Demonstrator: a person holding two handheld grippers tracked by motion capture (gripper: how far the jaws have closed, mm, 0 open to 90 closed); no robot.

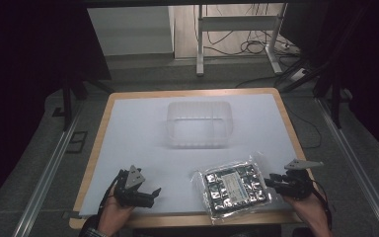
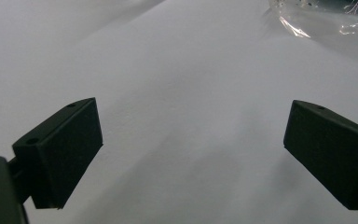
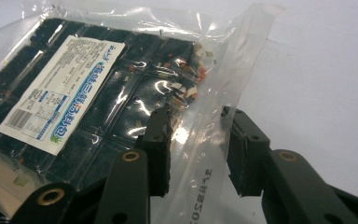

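1. Table [image 1: 128, 106]: a wooden-edged top covered by a white sheet; taken here as the landmark for all places.
2. Clear plastic container [image 1: 199, 124]: an open, empty rectangular tub, set on the sheet at the far middle of the table.
3. Sealed packet [image 1: 234, 187]: a clear plastic bag of dark square pieces with a white printed label [image 3: 60, 95], laid flat at the near edge of the table, right of centre. Its transparent margin is seen at the top right of the left gripper view.
4. Left gripper [image 1: 139, 194]: held by a hand [image 1: 113, 213] at the near left of the table, well apart from the packet. Its jaws are spread wide over bare white sheet; nothing is held between them.
5. Right gripper [image 1: 275, 181]: held at the near right edge of the table, at the packet's right side. In the right gripper view its jaws are seen parted, with the packet's clear sealed edge lying between them; they are not closed on it.
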